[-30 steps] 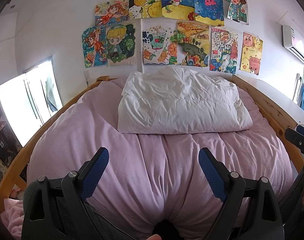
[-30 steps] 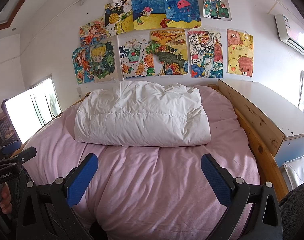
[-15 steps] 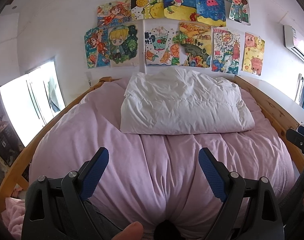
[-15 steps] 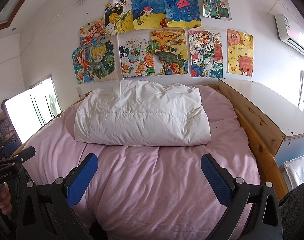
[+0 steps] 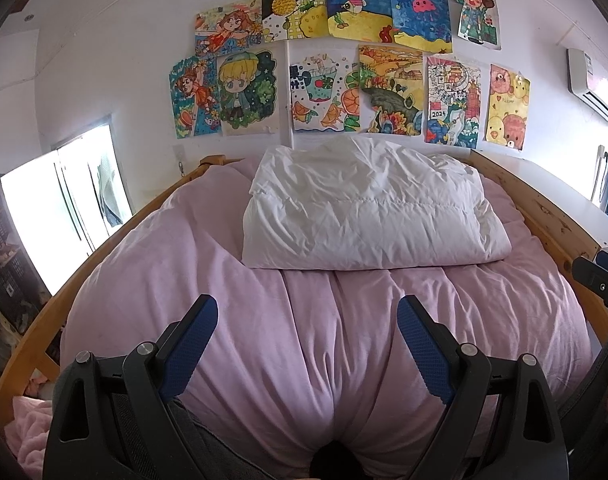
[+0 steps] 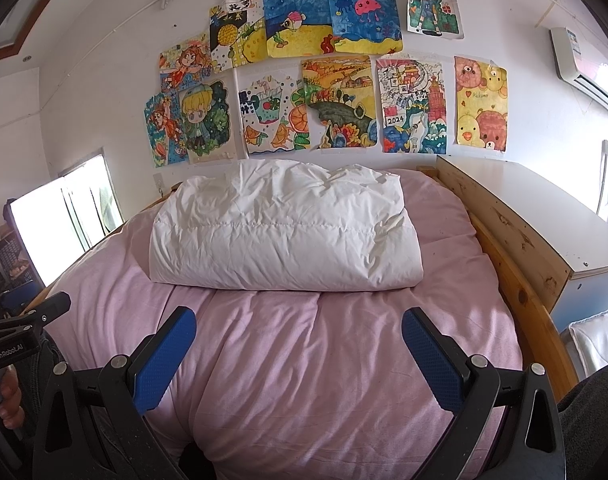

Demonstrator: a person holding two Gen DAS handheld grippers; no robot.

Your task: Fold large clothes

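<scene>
A white puffy quilted garment (image 5: pixel 368 208) (image 6: pixel 279 228) lies folded into a thick rectangular bundle at the far end of the pink bedding (image 5: pixel 304 340) (image 6: pixel 328 360). My left gripper (image 5: pixel 308 320) hovers over the near part of the pink bedding, open, with nothing between its blue pads. My right gripper (image 6: pixel 299 330) is held the same way to the right, open and empty. Both are well short of the white bundle. The right gripper's black frame shows at the right edge of the left wrist view, and the left one at the left edge of the right wrist view.
A wooden bed frame (image 5: pixel 544 208) (image 6: pixel 504 264) rims the bed on both sides. A white cabinet top (image 6: pixel 544 200) adjoins the bed's right side. Drawings (image 5: pixel 344 60) cover the back wall. A bright window (image 5: pixel 55 208) is at left. A hand (image 6: pixel 7 396) grips the left tool.
None apart from a fingertip that showed at the bottom edge of the left wrist view half a second ago and is gone now.
</scene>
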